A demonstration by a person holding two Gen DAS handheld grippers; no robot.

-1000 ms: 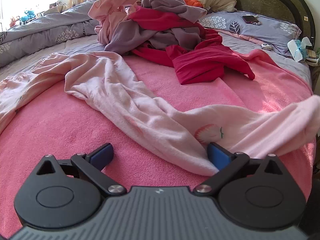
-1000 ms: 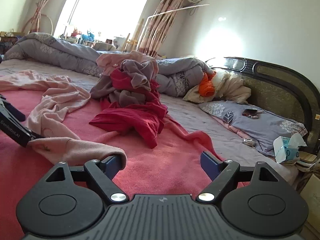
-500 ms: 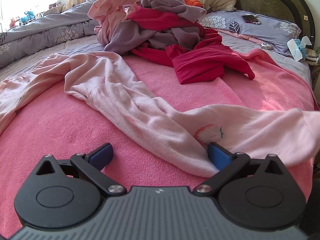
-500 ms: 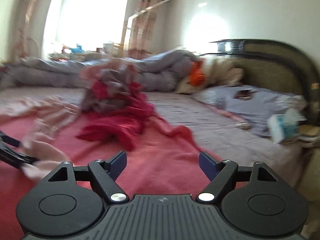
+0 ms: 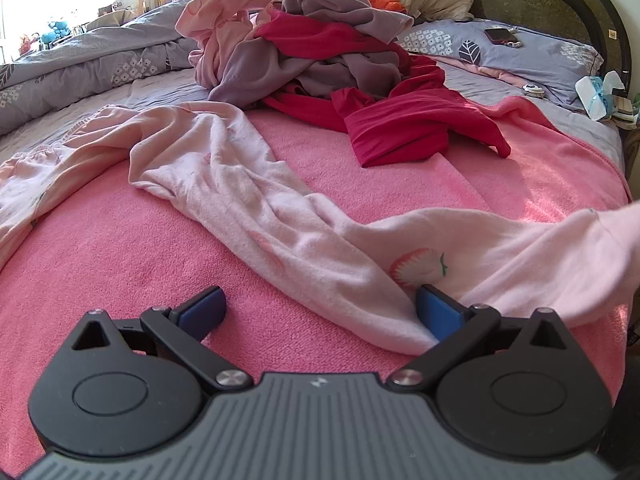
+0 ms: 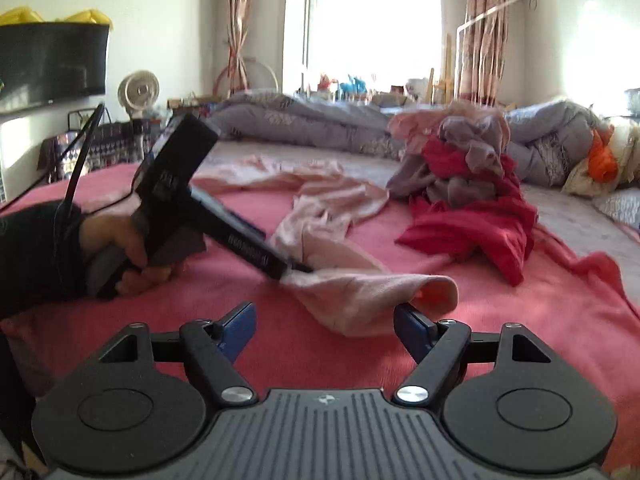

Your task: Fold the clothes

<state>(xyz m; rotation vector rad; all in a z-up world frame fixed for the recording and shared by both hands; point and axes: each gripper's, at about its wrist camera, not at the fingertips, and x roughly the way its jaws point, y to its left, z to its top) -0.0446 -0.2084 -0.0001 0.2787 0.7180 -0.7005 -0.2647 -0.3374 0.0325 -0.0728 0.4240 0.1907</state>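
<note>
A long pale pink garment lies twisted across the pink blanket. My left gripper is open and low over the blanket, with a fold of the garment against its right pad. In the right wrist view a hand holds the left gripper, whose tip rests at the garment. My right gripper stands open. The garment's cuffed end lies just ahead of it, between the jaws, and the pads do not press on it.
A pile of red, mauve and pink clothes sits mid-bed, with a red garment spilling forward. A grey quilt lies at the back left. A pillow with a phone and a tissue pack are at the right.
The right wrist view has swung left, from the headboard side to face the left gripper and the garment's cuffed end. The left gripper has stayed where it was, still open.
</note>
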